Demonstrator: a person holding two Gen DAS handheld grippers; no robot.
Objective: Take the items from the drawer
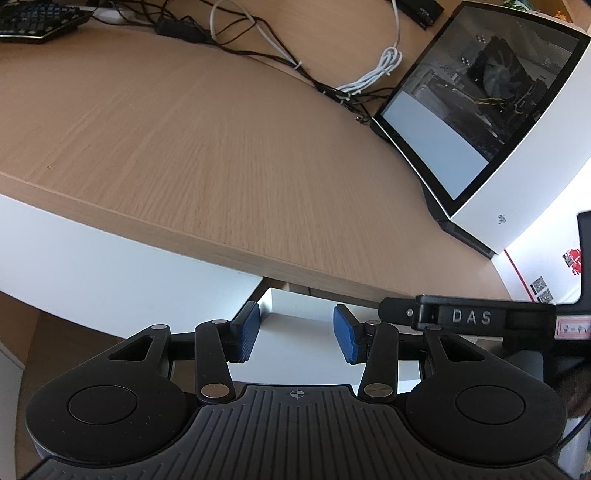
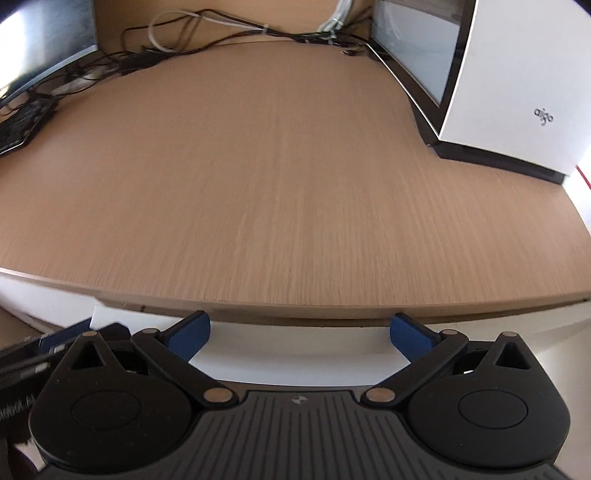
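Both tongs hang at the front edge of the pale oak-grain wooden desk [image 2: 295, 166], angled down toward the white drawer front [image 2: 295, 354] just under the desktop.

Left tongs [image 1: 296, 338]: blue-padded fingers [image 1: 246, 332] spread apart, nothing between them. Behind the gap, a white panel and a narrow dark slot under the desk edge. That could be the drawer slightly out or only the break between two fronts; I cannot tell which.

Right tongs [image 2: 300, 338]: blue pads spread wide, empty. They straddle the white drawer front just below the desk edge, not touching it as far as I can see. The right wrist view is streaked, so this one looks to be in motion.

In the left wrist view the black body of the other tool, lettered "DAS" [image 1: 471, 316], sits just beside the left tongs.

On the desk, well back: white computer case with a glass side panel [image 1: 524, 177], tangle of black and grey cables [image 1: 280, 55], black keyboard [image 1: 33, 22] at the far left.

Progress: early. No drawer interior visible, no items visible, none lifted onto the desk, which is bare in its near half. Judged remaining: get the drawer open, find the contents, take each piece out.
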